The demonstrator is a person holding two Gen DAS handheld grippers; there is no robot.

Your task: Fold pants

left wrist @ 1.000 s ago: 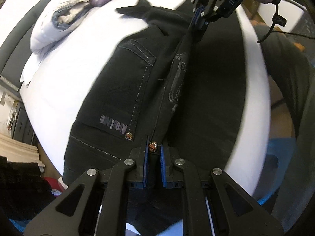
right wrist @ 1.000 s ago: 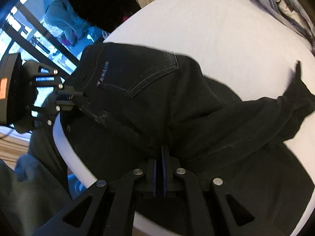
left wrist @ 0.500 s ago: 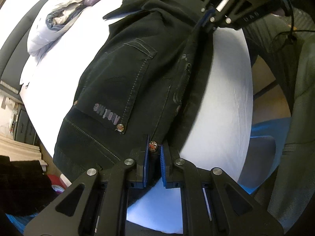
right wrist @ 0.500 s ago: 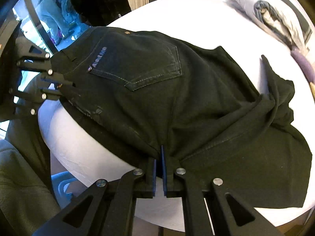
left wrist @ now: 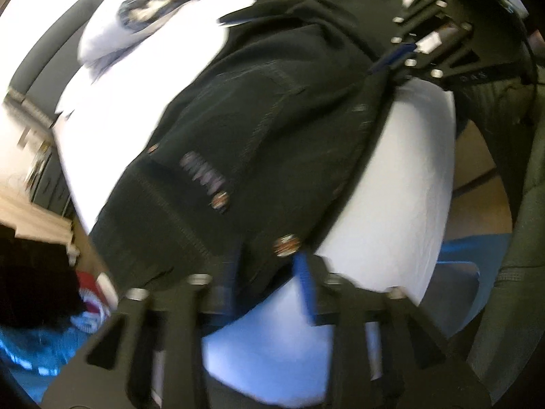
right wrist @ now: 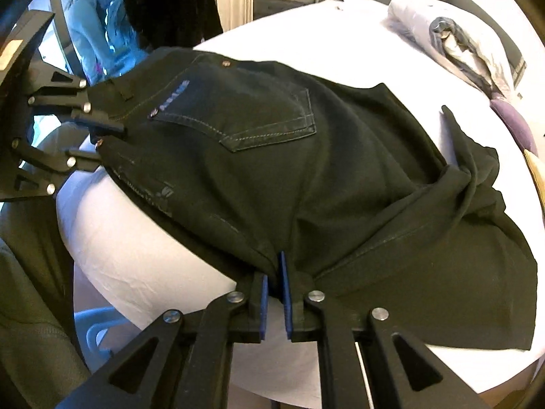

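Black denim pants [right wrist: 340,177] lie folded lengthwise on the white bed [right wrist: 153,255], back pocket up, legs bunched at the far right. My right gripper [right wrist: 274,269] pinches the crotch fold at the near edge; its jaws are opening, and the cloth still gathers between the blue pads. My left gripper [right wrist: 107,145] is at the waistband end with its jaws opening. In the blurred left wrist view the pants [left wrist: 272,129] run away from me. The waistband and its metal button [left wrist: 286,243] sit loose between the parted fingers of the left gripper [left wrist: 269,266]. The right gripper [left wrist: 378,68] shows far up.
A white pillow [right wrist: 460,44] and a purple cushion [right wrist: 514,119] lie at the head of the bed. A person's grey trouser leg [right wrist: 27,306] stands close by the bed's rounded edge. Dark clothing [right wrist: 170,0] hangs beyond. Blue and red things [left wrist: 85,310] lie on the floor.
Both grippers came down and the pants settled flat on the bed. The left jaws, shut on the waistband by the button, have spread apart. The right pads have parted slightly.
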